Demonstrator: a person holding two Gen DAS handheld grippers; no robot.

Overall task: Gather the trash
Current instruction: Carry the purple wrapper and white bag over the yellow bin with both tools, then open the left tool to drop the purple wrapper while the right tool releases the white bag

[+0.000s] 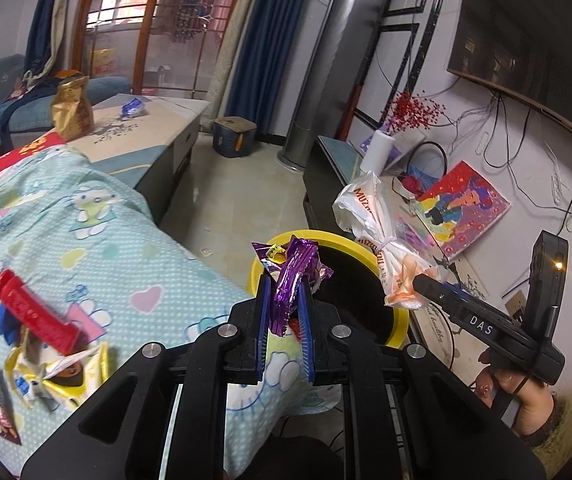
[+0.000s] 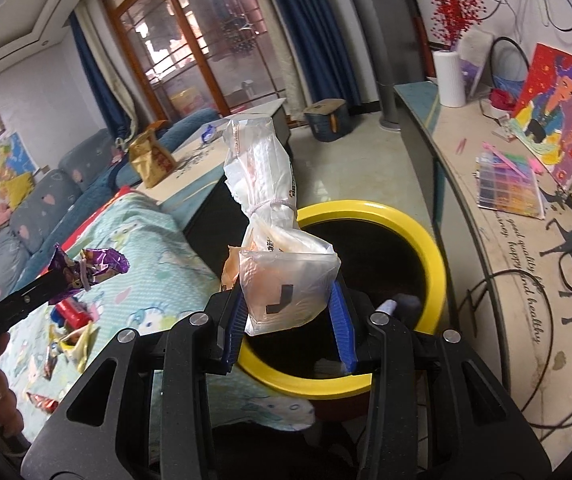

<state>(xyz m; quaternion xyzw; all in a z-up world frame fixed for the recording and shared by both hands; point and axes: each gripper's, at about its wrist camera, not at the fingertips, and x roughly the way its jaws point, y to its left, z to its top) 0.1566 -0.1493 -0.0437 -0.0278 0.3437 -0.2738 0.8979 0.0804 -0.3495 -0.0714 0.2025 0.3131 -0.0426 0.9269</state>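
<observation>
My left gripper [image 1: 284,286] is shut on a crumpled purple foil wrapper [image 1: 296,276], held at the near left rim of the yellow-rimmed bin [image 1: 400,320]. My right gripper [image 2: 288,294] is shut on a knotted clear plastic bag [image 2: 281,280] that stands up between its blue pads, over the bin's [image 2: 438,256] near left rim. In the left wrist view the right gripper [image 1: 420,280] and its bag [image 1: 370,216] hang at the bin's right side. In the right wrist view the left gripper [image 2: 59,280] with the purple wrapper [image 2: 97,266] is at far left.
More wrappers lie on the cartoon-print cloth: a red packet [image 1: 33,316], a gold one [image 1: 65,376], a brown bar [image 1: 1,412]. A gold bag [image 1: 71,110] and a blue wrapper [image 1: 133,107] sit on the low table. A cluttered counter [image 2: 526,240] runs along the right wall.
</observation>
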